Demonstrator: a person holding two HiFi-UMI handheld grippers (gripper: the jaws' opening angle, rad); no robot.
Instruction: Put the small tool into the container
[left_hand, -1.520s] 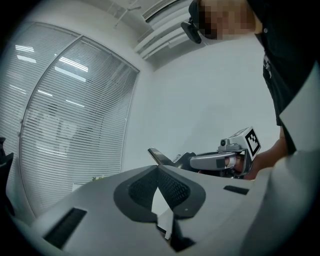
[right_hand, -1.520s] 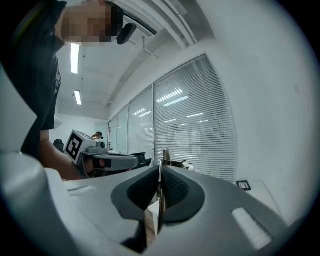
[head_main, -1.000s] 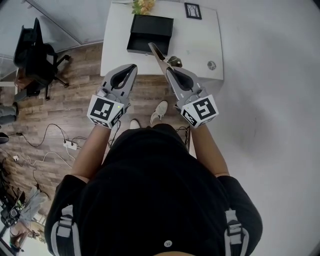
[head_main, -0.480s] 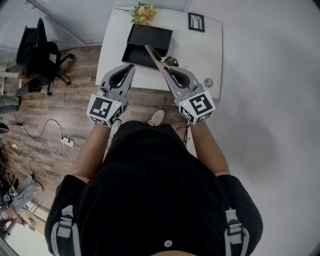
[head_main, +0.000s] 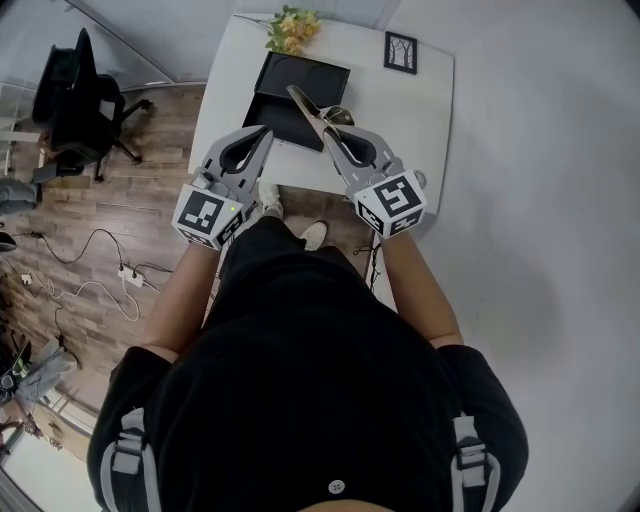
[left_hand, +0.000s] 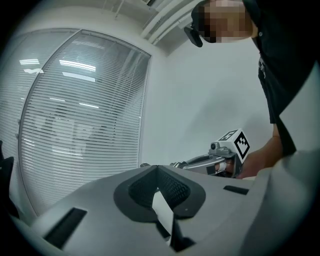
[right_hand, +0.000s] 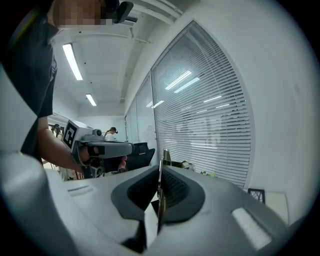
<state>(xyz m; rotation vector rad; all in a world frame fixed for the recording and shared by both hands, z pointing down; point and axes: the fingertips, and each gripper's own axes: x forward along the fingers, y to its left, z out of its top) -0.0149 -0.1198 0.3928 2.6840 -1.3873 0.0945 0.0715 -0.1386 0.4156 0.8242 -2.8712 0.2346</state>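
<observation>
A black open container (head_main: 300, 82) lies on the white table (head_main: 425, 115). My right gripper (head_main: 335, 140) is shut on a slim metal tool (head_main: 305, 105), whose tip reaches over the container's near part. In the right gripper view the tool (right_hand: 161, 172) shows as a thin blade pinched upright between the jaws of the right gripper (right_hand: 160, 170). My left gripper (head_main: 264, 134) hovers at the table's near left edge, shut with nothing in it. In its own view the left gripper (left_hand: 156, 169) has its jaws together, and the right gripper (left_hand: 215, 160) appears beyond them.
Yellow flowers (head_main: 290, 24) and a small framed picture (head_main: 400, 52) stand at the table's far side. A black office chair (head_main: 75, 100) sits left on the wood floor, with cables (head_main: 100, 280) trailing nearby. The person's shoes (head_main: 315, 234) are below the table edge.
Both grippers have come nearer the table. The tool's tip has passed from the container's near edge to over its inside. Both grippers stay shut.
</observation>
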